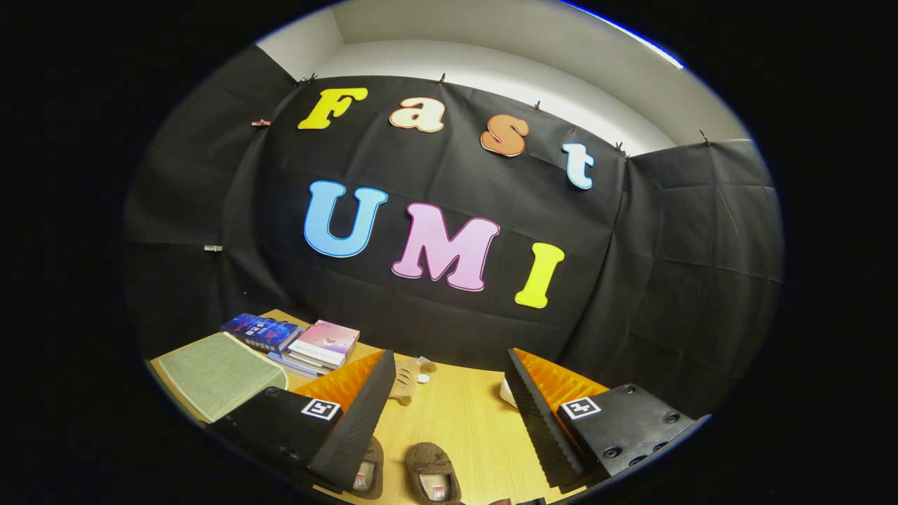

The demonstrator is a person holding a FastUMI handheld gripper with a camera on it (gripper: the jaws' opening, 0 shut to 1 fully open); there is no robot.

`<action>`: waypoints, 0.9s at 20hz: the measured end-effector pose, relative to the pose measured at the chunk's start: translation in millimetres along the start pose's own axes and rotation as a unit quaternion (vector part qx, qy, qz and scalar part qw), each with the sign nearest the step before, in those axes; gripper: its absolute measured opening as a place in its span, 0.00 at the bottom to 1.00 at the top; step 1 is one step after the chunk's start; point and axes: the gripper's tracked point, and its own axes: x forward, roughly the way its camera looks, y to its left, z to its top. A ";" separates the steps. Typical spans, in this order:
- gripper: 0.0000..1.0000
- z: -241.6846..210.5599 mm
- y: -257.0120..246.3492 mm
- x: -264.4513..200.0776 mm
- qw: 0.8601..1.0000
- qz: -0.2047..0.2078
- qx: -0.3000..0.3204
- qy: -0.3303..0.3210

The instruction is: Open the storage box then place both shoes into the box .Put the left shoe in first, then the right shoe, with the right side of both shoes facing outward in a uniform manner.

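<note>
Over the tabletop: I have the gripper raised above the wooden table, looking at the booth's black cloth wall more than at the work.
Gripper state: I see the two fingers spread wide, with nothing between them but bare table; they have hold of nothing.
Right-hand shoe: a brown slipper-like shoe lies on the table's near edge, between the fingers and closer to the left one, its opening turned up toward me.
Left-hand shoe: a second brown shoe sits just beside the first; the left finger covers part of it, so I only make out its heel end and insole.
Which shoe is which: I cannot tell left foot from right foot from here.
Storage box: I cannot make it out for certain; a small white shape peeks out behind the right finger, too hidden for me to name.
Far edge, middle: a tan plush-looking object lies beyond the left finger's tip, with a small white round thing touching or just beside it.
Far left corner: a stack of books rests there, pink cover on top, with a blue book just beside it.
Left edge: a green mat lies flat, just beside the books and nearer to me.
Above the cloth: a pale wall shows.
</note>
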 end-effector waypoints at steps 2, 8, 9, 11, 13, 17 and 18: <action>0.98 -0.4 -0.1 0.1 1.000 0.000 0.000 0.001; 0.98 -2.3 -2.1 2.2 1.000 0.000 0.000 0.003; 0.98 -3.3 -1.6 2.5 1.000 0.000 0.000 0.004; 0.98 -3.8 -2.9 2.4 1.000 -0.001 -0.001 0.004; 0.98 -3.9 -3.1 3.4 1.000 -0.001 -0.001 0.004; 0.98 -3.7 -3.7 5.2 1.000 -0.002 0.000 0.004; 0.98 -4.0 -3.8 5.3 1.000 -0.001 0.000 0.005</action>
